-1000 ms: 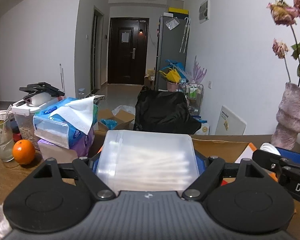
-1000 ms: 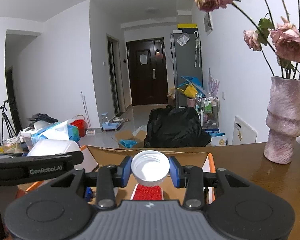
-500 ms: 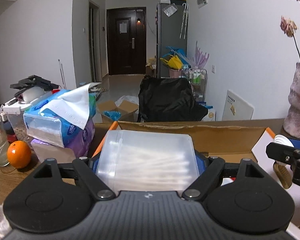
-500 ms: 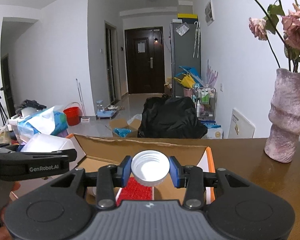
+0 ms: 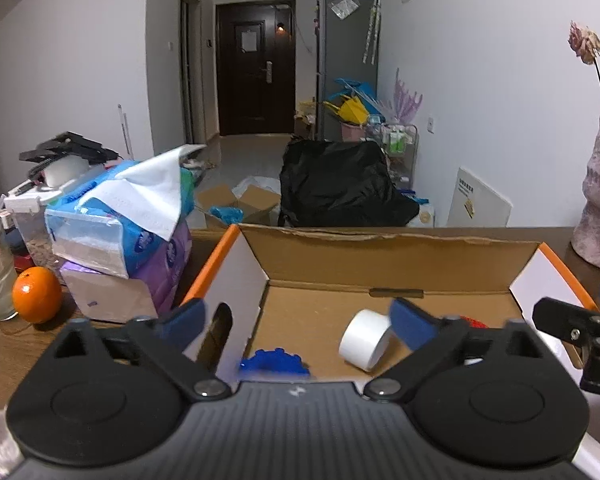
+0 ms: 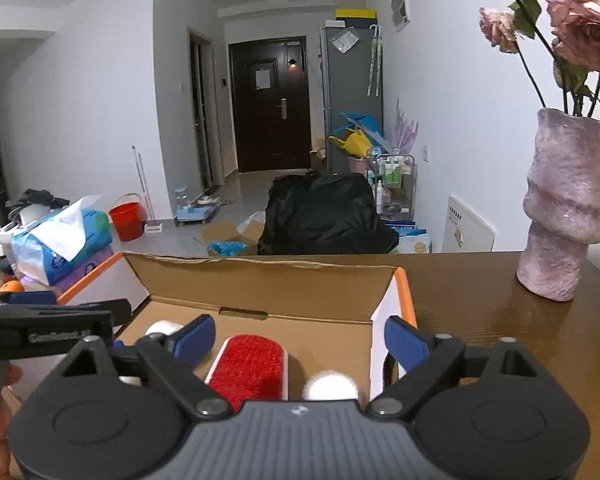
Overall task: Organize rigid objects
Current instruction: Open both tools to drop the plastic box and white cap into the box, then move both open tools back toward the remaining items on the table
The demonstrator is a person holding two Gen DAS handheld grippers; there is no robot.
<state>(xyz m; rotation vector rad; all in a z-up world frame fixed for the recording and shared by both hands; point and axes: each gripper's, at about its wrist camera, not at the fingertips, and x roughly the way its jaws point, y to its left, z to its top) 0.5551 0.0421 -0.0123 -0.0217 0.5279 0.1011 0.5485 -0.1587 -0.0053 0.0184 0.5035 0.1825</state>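
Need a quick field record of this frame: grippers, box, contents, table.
left gripper: open, empty, above box
right gripper: open, empty, above box
cardboard box: flaps open, on the wooden table
box contents: white tape roll, red brush, blue item, white round item
outside box: tissue packs, orange, vase

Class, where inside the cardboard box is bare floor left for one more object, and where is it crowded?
Free: the cardboard box floor along its back wall, behind the tape roll. Crowded: the near edge, with blue piece, tape roll, red brush and white cap.
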